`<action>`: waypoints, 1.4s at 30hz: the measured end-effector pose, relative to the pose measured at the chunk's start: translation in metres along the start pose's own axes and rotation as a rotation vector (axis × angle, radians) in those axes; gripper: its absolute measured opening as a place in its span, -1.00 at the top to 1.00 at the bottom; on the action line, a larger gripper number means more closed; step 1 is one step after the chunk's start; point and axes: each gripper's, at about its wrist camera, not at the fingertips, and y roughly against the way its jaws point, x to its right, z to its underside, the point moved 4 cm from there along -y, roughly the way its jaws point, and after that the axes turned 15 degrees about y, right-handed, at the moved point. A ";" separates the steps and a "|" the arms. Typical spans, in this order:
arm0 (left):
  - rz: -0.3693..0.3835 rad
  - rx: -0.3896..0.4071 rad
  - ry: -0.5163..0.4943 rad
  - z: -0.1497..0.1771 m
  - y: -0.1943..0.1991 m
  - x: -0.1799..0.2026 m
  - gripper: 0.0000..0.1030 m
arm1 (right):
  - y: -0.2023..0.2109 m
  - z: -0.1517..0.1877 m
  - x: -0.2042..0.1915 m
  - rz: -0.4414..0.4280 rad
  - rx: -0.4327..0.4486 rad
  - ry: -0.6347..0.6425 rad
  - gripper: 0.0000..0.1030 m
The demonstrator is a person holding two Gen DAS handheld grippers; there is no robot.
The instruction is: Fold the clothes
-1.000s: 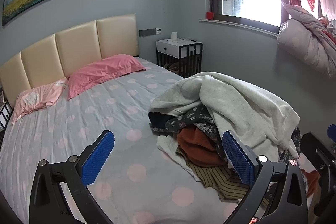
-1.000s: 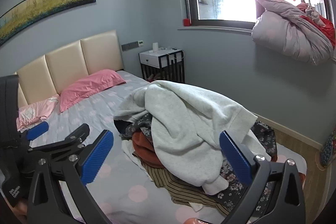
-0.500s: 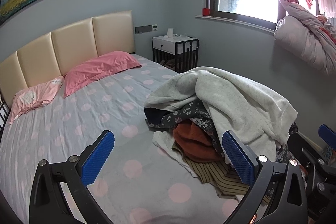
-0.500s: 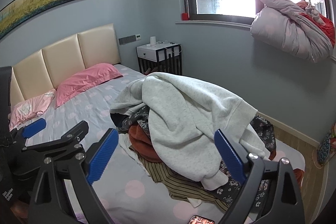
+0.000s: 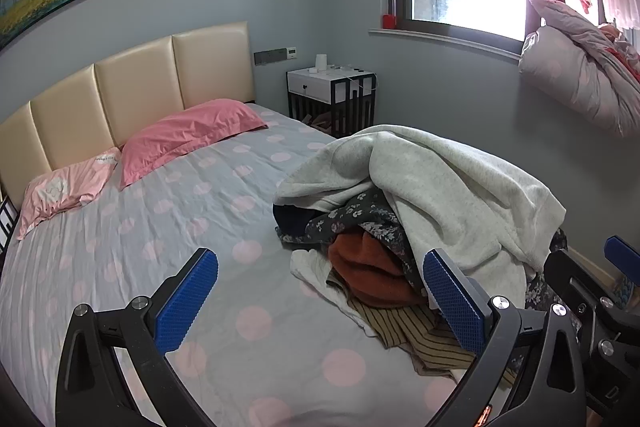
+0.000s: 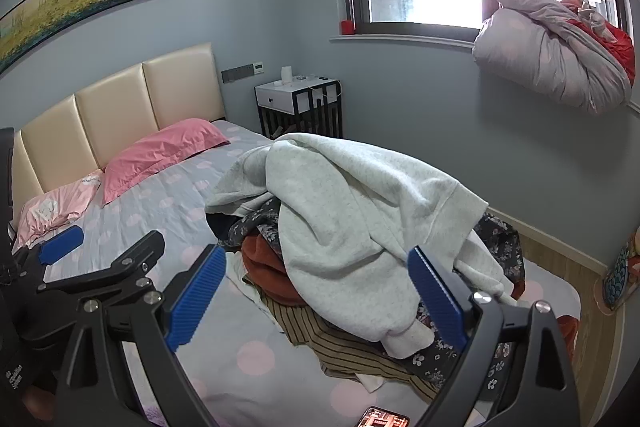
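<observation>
Hovering wide open and empty, the left gripper (image 5: 320, 301) and right gripper (image 6: 316, 301) face the unsorted pile; the grey sweatshirt (image 6: 360, 219) on top likely comes first

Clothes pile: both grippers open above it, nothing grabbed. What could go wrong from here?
1. The grey sweatshirt drapes over the floral garment and rust-red garment; pinching deep with the right gripper may lift several layers at once.
2. The pile sits near the bed's edge; dragging it that way could drop pieces onto the floor.
3. The left gripper is close beside the right one; they could collide when reaching together.
</observation>
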 end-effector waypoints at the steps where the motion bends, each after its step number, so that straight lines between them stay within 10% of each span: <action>1: 0.000 -0.001 -0.001 0.000 0.000 0.001 -1.00 | 0.000 0.000 0.000 0.001 -0.001 0.000 -0.81; 24: -0.010 -0.015 -0.034 0.008 -0.016 0.003 -0.95 | -0.015 0.012 0.031 0.007 -0.021 0.002 -0.80; 32: -0.029 -0.022 -0.086 0.011 -0.037 0.008 -0.04 | -0.040 0.021 0.053 0.034 -0.055 0.035 0.45; 42: 0.031 -0.128 -0.041 0.012 -0.083 0.001 0.01 | -0.090 0.032 0.075 -0.015 -0.135 0.011 0.44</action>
